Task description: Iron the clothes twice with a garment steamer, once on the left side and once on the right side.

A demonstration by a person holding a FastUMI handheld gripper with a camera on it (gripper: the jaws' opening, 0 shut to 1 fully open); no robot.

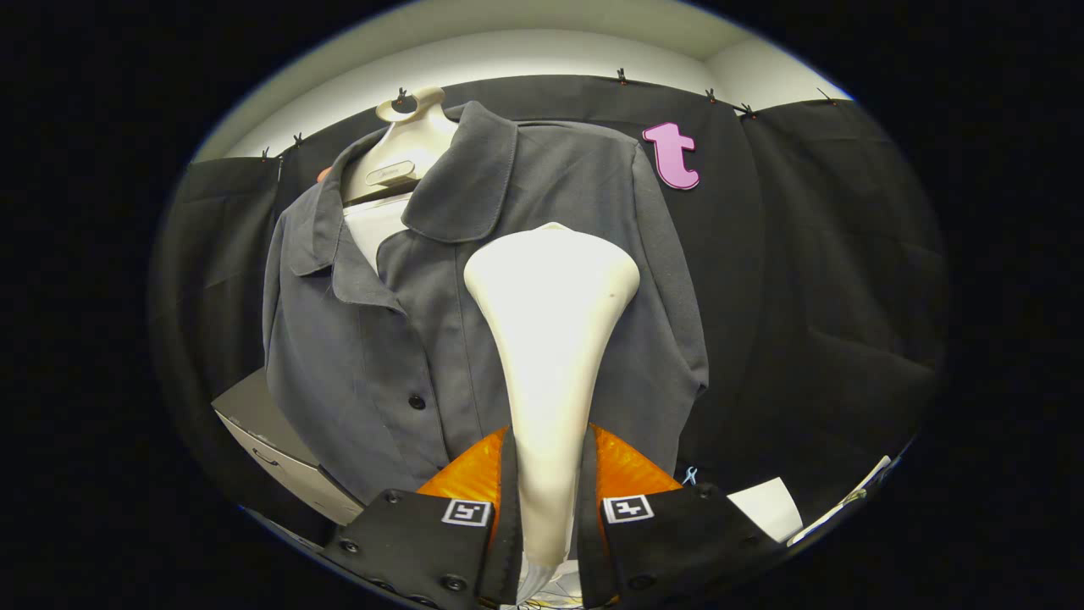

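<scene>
A grey collared shirt [474,339] with dark buttons hangs on a cream mannequin form [405,140] in front of the black cloth wall. A white garment steamer [549,339] stands upright between my fingers, its wide head raised against the shirt's chest on the side right of the button placket. My gripper [546,508] is shut on the steamer's narrow handle, with both fingers pressing on its sides. The steamer's face toward the cloth is hidden.
A grey drawer cabinet [275,445] stands low beside the shirt's hem, left of my fingers. A white sheet of paper [771,508] lies low on the other side. Black cloth [830,296] hangs all around behind the shirt.
</scene>
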